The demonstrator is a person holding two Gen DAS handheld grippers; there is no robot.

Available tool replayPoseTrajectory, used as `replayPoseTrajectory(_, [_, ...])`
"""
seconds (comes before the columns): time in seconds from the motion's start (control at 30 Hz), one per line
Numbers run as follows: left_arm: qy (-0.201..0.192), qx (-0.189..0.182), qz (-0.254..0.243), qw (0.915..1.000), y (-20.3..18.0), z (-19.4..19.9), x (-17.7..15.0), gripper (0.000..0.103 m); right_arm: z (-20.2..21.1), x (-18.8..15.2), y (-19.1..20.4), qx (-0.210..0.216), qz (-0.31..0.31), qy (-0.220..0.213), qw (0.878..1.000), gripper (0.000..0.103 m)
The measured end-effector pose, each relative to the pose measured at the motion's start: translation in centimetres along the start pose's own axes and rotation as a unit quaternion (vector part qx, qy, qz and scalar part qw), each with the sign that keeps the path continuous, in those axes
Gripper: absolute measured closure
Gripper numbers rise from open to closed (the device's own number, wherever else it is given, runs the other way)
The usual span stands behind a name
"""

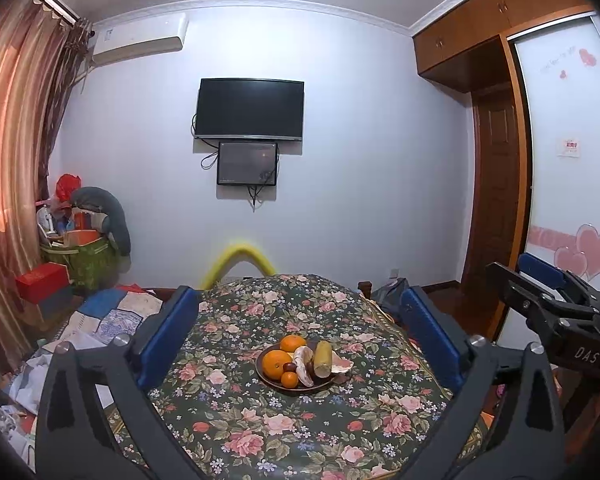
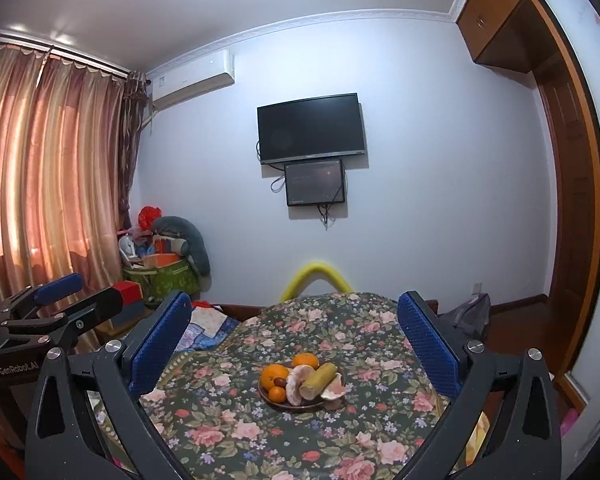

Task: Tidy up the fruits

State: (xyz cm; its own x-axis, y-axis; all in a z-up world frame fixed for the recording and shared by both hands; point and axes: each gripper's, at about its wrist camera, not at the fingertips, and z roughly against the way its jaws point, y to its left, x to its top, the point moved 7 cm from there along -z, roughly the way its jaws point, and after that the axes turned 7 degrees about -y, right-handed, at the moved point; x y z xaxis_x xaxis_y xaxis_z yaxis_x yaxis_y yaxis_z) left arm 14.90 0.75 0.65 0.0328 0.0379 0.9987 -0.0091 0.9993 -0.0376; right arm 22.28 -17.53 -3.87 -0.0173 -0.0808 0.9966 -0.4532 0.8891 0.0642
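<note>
Brown plate (image 1: 265, 376) sits near the middle of a table (image 1: 260, 432) covered in dark floral cloth, well in from every visible cloth edge. On the plate: large orange (image 1: 276, 364) at left, a second orange (image 1: 293, 343) at the back, a small tangerine (image 1: 289, 379) at front, dark small fruits (image 1: 289, 367) between them, a peeled pomelo segment (image 1: 303, 364) across the middle, a yellow-green cylindrical piece (image 1: 323, 358) leaning beside it, and a peel piece (image 1: 342, 365) overhanging the right rim. Fruits are crowded, touching one another. Left gripper (image 1: 300, 336) hangs short of the plate, jaws spread wide and grasping nothing; blue pads flank the plate with bare cloth on both sides. Right gripper (image 2: 294, 340) likewise back from the plate, jaws released and wide. The two grippers are side by side, each showing at the edge of the other's view. Beyond the far table edge: yellow curved tube (image 1: 240, 258), wall with television (image 1: 250, 109). Cluttered bedding (image 1: 100, 320) lies off the left edge.
</note>
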Motion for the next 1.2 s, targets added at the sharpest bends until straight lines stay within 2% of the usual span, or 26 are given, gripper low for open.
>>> replayPoseTrajectory(1.2, [0.012,-0.01,-0.004,0.9999,-0.57,-0.51,-0.32,0.0,0.81,0.68,-0.58,-0.006,-0.002,-0.001,1.0,0.0])
